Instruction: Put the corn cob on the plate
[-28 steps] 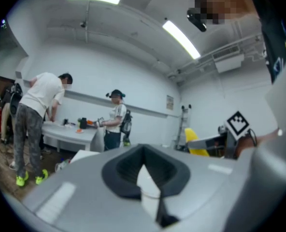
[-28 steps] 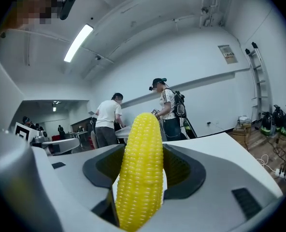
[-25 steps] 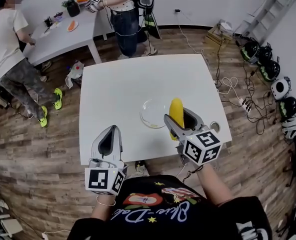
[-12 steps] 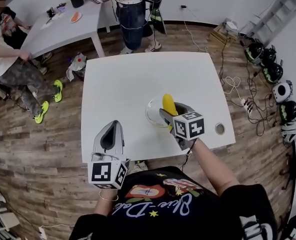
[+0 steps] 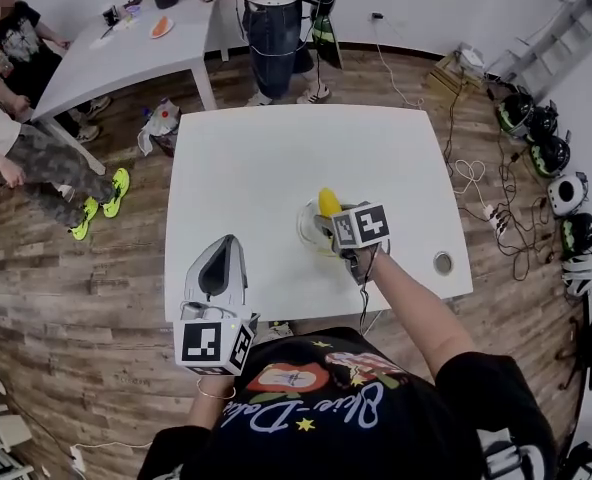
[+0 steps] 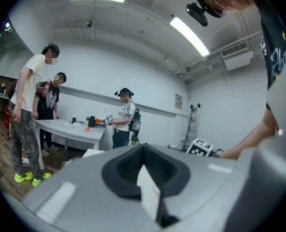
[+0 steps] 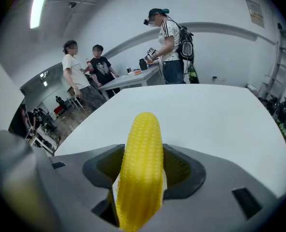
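A yellow corn cob [image 5: 328,203] sticks out forward from my right gripper [image 5: 328,220], which is shut on it. Cob and jaws hang over the clear glass plate [image 5: 302,228] on the white table [image 5: 246,158], right of its middle. In the right gripper view the cob [image 7: 142,168] fills the space between the jaws of that gripper [image 7: 143,151] and points across the bare tabletop; the plate is hidden below. My left gripper [image 5: 219,256] hovers at the table's front left edge, shut and holding nothing. The left gripper view looks along its closed jaws [image 6: 145,178] at the room.
A round hole [image 5: 443,262] sits in the table's front right corner. A second table [image 5: 106,58] with people around it stands at the back left, and one person [image 5: 276,8] stands behind my table. Helmets [image 5: 556,158] and cables lie on the floor at the right.
My right gripper has carried the corn cob leftward and away from me, from beside the plate to over it. The left gripper has barely moved.
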The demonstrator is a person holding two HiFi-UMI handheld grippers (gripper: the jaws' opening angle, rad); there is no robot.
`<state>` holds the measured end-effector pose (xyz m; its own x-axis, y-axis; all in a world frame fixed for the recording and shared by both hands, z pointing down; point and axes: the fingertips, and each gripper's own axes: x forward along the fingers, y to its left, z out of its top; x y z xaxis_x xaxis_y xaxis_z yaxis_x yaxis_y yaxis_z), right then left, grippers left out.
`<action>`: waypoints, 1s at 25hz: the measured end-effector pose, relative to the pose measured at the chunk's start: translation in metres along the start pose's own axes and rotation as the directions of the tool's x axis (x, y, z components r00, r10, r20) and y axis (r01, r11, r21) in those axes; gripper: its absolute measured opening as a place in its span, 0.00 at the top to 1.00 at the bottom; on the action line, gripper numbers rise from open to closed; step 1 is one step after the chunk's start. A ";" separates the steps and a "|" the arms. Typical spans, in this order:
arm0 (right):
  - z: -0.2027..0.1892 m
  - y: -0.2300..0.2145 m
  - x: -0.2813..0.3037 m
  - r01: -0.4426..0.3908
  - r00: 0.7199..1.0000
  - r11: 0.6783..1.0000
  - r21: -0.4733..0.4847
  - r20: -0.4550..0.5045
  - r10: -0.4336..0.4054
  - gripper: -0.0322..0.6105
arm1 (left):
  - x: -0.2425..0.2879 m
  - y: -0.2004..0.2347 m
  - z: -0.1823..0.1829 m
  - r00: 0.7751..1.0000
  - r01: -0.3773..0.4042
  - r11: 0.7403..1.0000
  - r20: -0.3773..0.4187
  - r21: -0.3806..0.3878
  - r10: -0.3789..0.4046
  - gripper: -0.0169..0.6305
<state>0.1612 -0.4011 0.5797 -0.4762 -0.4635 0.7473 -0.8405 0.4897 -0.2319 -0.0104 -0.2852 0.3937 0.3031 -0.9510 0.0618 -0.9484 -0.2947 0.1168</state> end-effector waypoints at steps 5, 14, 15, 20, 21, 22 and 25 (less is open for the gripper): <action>-0.001 -0.003 0.015 0.023 0.998 1.000 0.000 -0.064 -0.023 0.55 | 0.003 -0.003 -0.002 1.000 0.011 1.000 -0.001 -0.001 -0.011 0.99; -0.005 -0.009 0.027 0.061 0.992 0.997 -0.038 -0.104 -0.065 0.55 | 0.000 0.002 -0.001 1.000 -0.005 1.000 -0.001 -0.003 0.005 0.99; -0.005 -0.010 0.028 0.063 0.992 0.997 -0.044 -0.106 -0.067 0.55 | -0.001 0.003 -0.001 1.000 -0.007 1.000 -0.001 -0.003 0.007 0.99; -0.005 -0.014 0.030 0.098 0.992 0.993 -0.061 -0.077 -0.102 0.55 | -0.001 0.007 -0.004 1.000 -0.017 1.000 -0.006 -0.011 0.017 0.99; -0.005 -0.014 0.030 0.101 0.992 0.993 -0.058 -0.065 -0.105 0.55 | -0.002 0.008 -0.004 1.000 -0.018 1.000 -0.008 -0.013 0.018 0.99; -0.005 -0.013 0.030 0.101 0.993 0.993 -0.054 -0.055 -0.104 0.55 | -0.002 0.008 -0.005 1.000 -0.017 1.000 -0.009 -0.013 0.017 0.99; -0.004 -0.013 0.030 0.092 0.995 0.994 -0.055 -0.042 -0.095 0.55 | -0.003 0.006 -0.004 1.000 -0.013 1.000 -0.010 -0.010 0.013 0.99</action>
<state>0.1586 -0.4183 0.6076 -0.3832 -0.4767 0.7911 -0.8654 0.4848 -0.1271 -0.0169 -0.2840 0.3983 0.2917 -0.9537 0.0733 -0.9513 -0.2813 0.1263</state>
